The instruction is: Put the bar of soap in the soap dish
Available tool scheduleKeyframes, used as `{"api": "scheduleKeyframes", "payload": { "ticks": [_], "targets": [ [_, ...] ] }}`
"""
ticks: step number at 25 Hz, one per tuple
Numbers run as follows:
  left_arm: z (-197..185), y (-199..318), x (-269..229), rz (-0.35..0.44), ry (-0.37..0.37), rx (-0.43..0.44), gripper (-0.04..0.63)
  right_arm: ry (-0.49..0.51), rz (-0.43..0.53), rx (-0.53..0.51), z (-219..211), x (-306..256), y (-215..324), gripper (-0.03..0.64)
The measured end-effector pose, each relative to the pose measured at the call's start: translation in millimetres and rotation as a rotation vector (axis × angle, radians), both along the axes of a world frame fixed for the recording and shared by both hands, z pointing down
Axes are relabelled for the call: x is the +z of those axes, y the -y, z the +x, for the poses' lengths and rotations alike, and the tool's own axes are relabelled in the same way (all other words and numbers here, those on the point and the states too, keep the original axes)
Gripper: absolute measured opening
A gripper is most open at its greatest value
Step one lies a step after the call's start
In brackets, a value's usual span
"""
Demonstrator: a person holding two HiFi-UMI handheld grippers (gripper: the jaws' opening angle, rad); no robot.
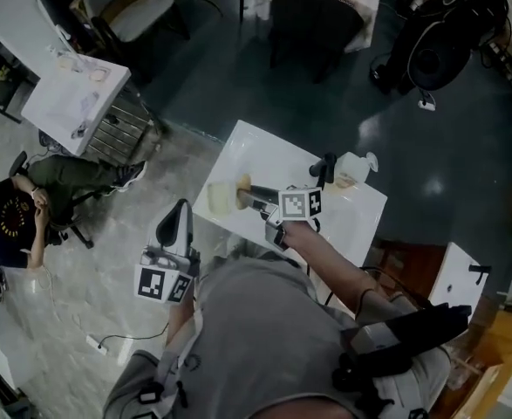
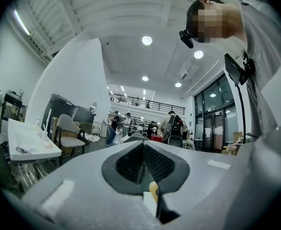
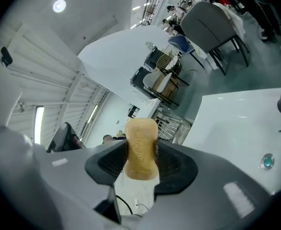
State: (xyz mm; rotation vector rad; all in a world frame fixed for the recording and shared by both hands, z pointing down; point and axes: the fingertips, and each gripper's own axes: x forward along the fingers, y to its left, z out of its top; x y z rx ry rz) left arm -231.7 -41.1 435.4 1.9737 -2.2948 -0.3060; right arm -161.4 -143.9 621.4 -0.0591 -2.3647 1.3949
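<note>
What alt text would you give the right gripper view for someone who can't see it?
A tan bar of soap is clamped between the dark jaws of the right gripper. A white table lies beyond, at right.

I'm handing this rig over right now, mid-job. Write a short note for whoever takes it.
Left gripper: jaws together, empty, held off the left side of the white table.
Right gripper: jaws clamped on the tan bar of soap, above the table.
Pale round soap dish: on the table, right beside the held soap; looks empty in the head view.
Done: soap is gripped and at the dish.
Left: lower the soap into the dish, open the jaws, back away.
</note>
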Motion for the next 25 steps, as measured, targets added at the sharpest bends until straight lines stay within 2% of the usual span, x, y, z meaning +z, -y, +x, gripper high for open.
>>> {"api": "scheduleKeyframes", "payload": {
  "ticks": [11, 25],
  "targets": [
    [-20.6, -45.3, 16.1, -0.015, -0.033, -0.135, 0.000, -0.212, -0.058, -0.046, -51.4, 103.2, -25.7, 0.179],
    [-36.8, -82.6, 33.4, -0.022, -0.072, -0.243, 0.000, -0.467, -0.028, -0.079, -75.9, 202.6, -39.1, 0.179]
  ]
}}
